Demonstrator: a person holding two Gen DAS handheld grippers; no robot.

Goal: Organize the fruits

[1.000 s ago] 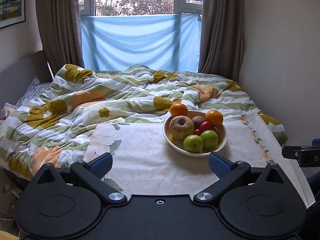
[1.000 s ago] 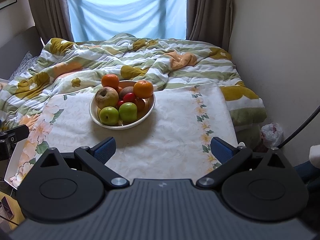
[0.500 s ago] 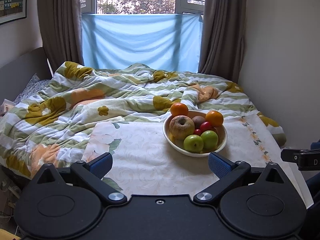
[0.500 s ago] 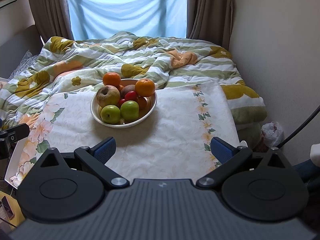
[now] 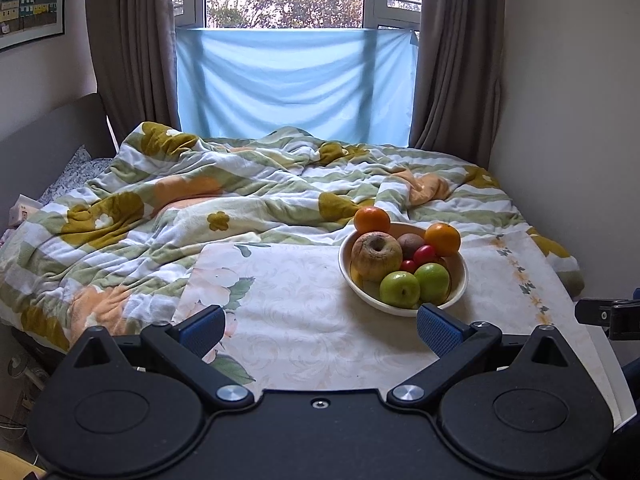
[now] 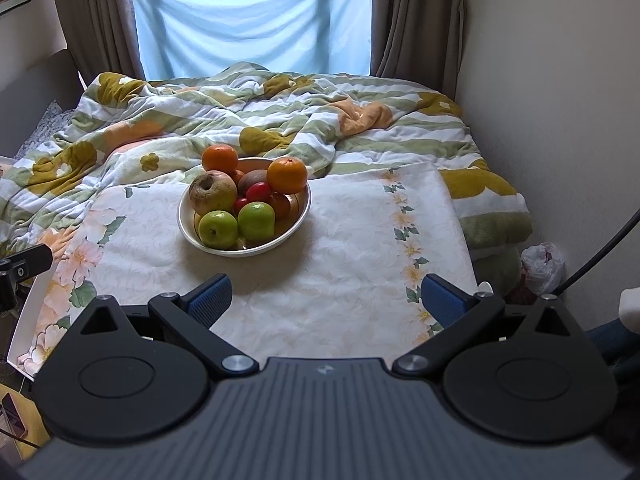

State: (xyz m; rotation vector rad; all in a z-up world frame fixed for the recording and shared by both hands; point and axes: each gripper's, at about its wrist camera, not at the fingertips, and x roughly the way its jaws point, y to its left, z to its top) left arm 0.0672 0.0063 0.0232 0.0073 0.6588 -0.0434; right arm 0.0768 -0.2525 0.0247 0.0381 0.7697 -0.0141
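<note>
A cream bowl heaped with fruit stands on a floral table cloth. It holds two oranges, a wrinkled brown apple, two green apples, a kiwi and small red fruits. My left gripper is open and empty, with the bowl just beyond its right finger. My right gripper is open and empty too, held back from the bowl, which lies ahead to the left.
Behind the table a rumpled flowered duvet covers the bed up to the blue-draped window. A wall runs close along the right. A plastic bag lies on the floor at right. Bare cloth spreads left of the bowl.
Both grippers have edged forward and the right one has drawn nearer to the bowl, which sits larger and more central in its view. Both stay open.
</note>
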